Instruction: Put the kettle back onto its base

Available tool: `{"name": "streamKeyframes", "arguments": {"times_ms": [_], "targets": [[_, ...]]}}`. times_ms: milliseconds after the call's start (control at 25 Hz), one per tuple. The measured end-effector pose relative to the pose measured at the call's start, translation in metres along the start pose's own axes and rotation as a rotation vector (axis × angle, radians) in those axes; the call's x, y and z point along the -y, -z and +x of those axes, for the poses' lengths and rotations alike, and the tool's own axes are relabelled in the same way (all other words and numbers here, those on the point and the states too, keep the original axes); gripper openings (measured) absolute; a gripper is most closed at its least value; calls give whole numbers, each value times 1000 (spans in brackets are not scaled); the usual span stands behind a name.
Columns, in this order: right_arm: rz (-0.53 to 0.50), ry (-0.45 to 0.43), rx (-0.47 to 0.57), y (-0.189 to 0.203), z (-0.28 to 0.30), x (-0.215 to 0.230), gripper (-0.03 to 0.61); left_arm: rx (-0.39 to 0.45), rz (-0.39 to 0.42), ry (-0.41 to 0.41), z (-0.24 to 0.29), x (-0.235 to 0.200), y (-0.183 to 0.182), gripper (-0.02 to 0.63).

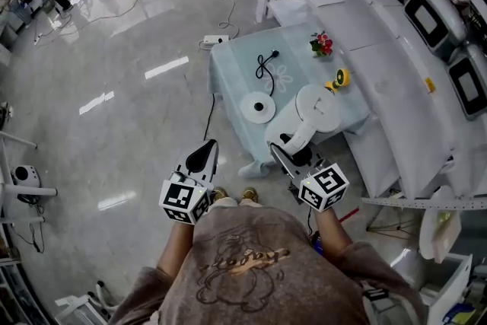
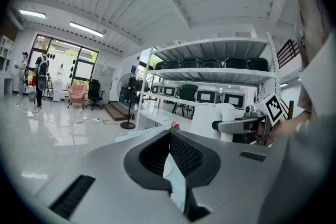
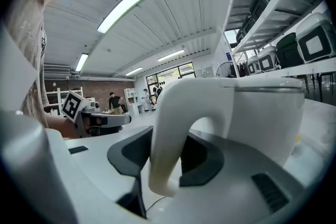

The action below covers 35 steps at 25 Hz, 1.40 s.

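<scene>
My right gripper is shut on the curved handle of a white kettle, which it holds up over the near right part of the table. In the right gripper view the handle fills the gap between the dark pads and the kettle body rises just beyond. The round white base lies flat on the light blue tablecloth, left of the kettle, with a black cord behind it. My left gripper hangs near the table's front left corner, shut with nothing in it. The kettle also shows in the left gripper view.
The small table carries a little flower bunch and a yellow object at its far right. White shelving runs along the right. A power strip and cables lie on the glossy floor behind the table.
</scene>
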State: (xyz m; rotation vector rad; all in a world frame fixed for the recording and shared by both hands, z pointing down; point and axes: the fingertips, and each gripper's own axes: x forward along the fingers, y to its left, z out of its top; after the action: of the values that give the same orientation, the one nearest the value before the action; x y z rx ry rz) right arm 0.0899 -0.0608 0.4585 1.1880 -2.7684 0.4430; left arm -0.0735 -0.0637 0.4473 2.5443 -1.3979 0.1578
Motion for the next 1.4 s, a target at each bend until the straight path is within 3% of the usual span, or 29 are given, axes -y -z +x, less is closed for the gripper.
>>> {"name": "streamKeyframes", "arguments": {"times_ms": [680,1400], "targets": [[-50,-13,17,-25,76,36,146,-40,16,65,53,-35,-13,23],[-93,-41,-57,30,156,66,147,-94,11,69,83,-69,-1,23]]}}
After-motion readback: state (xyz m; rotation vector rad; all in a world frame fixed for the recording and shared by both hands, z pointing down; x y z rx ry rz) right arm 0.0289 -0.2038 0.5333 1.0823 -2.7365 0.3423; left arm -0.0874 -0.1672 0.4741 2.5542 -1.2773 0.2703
